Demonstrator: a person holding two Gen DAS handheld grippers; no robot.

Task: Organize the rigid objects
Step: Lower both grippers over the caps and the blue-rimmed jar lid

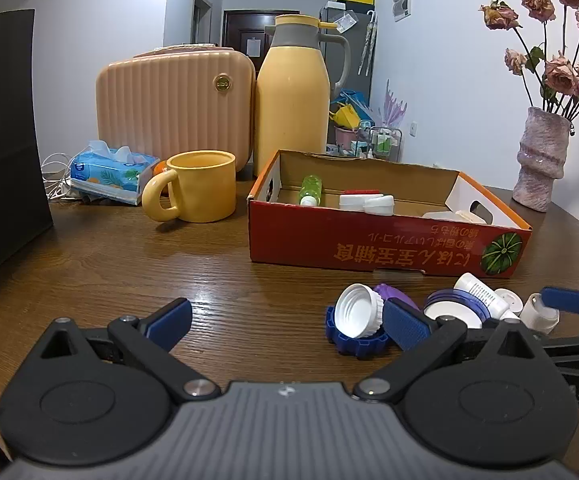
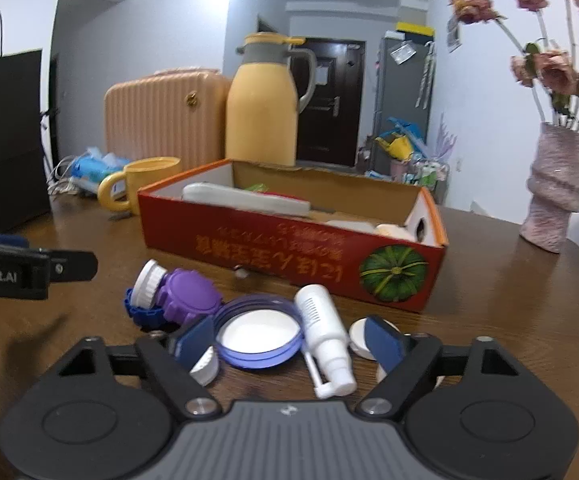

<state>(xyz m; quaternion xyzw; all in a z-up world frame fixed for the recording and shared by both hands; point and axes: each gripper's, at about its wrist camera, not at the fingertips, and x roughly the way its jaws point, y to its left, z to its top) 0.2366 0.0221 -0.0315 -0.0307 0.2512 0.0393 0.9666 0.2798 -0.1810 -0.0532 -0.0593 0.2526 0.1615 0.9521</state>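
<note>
Across the middle of both views sits the red cardboard box [image 1: 385, 240], already holding a green bottle [image 1: 312, 189], some white lidded containers [image 1: 369, 202] and other pale pieces, so I judge the sorting partly done. Left on the wooden surface [image 1: 169, 264], in the lower right of the left wrist view, is a cluster: a white cap [image 1: 359, 310] on a blue ring [image 1: 353, 340], a purple lid [image 2: 189, 294], a shallow blue-rimmed lid [image 2: 259, 332], a white spray bottle [image 2: 325, 336] and small white caps [image 2: 359, 334].

The spray bottle lies on its side, long axis running from the box toward the camera, nozzle toward the lower edge of the right wrist view.

The right claw [image 2: 289, 344] stands fairly wide, straddling the blue-rimmed lid and spray bottle, gripping nothing. The left claw [image 1: 285, 320] is wide and empty.
</note>
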